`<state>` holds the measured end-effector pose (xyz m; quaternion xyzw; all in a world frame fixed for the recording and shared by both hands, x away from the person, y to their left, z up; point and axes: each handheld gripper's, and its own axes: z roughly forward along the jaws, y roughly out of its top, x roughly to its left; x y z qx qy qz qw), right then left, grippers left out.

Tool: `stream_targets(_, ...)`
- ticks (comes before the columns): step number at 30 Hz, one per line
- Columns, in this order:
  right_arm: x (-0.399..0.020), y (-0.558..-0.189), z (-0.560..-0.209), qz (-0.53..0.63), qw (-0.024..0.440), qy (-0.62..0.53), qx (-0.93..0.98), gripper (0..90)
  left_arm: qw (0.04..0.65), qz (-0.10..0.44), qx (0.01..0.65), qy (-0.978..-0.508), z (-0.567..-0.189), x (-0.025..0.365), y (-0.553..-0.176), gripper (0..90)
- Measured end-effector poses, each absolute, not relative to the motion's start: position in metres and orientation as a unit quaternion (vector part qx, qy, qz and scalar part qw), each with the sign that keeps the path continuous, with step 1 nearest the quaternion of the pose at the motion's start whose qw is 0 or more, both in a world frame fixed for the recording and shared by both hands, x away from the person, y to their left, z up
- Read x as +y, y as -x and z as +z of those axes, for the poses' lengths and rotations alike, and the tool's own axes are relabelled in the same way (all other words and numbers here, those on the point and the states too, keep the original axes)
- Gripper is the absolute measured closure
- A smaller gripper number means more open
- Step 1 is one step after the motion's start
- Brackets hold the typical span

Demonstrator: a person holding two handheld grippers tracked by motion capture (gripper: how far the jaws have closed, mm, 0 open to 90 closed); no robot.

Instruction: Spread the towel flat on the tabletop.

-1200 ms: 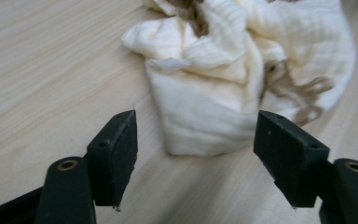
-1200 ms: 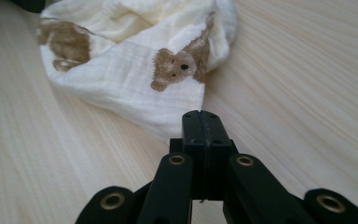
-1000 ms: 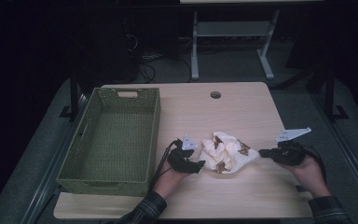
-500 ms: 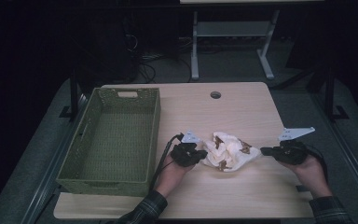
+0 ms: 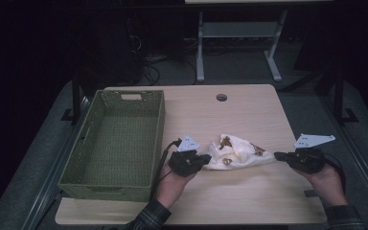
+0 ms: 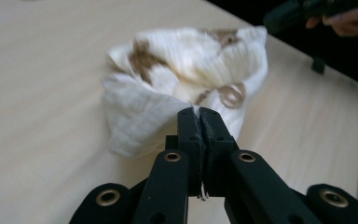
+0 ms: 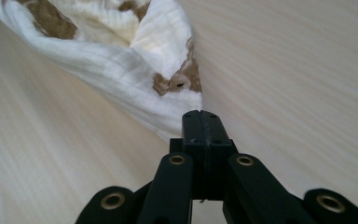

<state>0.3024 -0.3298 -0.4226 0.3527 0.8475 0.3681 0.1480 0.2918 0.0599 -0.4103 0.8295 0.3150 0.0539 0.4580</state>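
Where the pale wooden table (image 5: 249, 201) meets a dark, dim room with grey flooring and a metal frame behind, a cream cloth (image 5: 235, 152) with brown print lies near its middle. The left gripper (image 5: 205, 158), its jaws having just closed, clamps the cloth's left edge; the right gripper (image 5: 278, 155) pinches its right corner. A green woven basket (image 5: 79, 182) stands at the left.
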Motion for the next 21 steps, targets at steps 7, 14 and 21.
stream_targets(7, -0.335, -0.276, -0.440, 0.337, 0.111, -0.364, 0.861, 90.0, 0.431, 0.022, 0.303, -0.849, -0.426, 0.060, -0.268, 77.7)
stream_targets(14, -0.334, -0.278, -0.443, 0.343, 0.097, -0.362, 0.861, 74.4, 0.412, 0.049, 0.310, -0.855, -0.430, 0.060, -0.279, 60.0)
stream_targets(21, -0.312, -0.301, -0.436, 0.363, 0.088, -0.342, 0.862, 68.3, 0.398, 0.082, 0.314, -0.858, -0.439, 0.052, -0.296, 50.6)
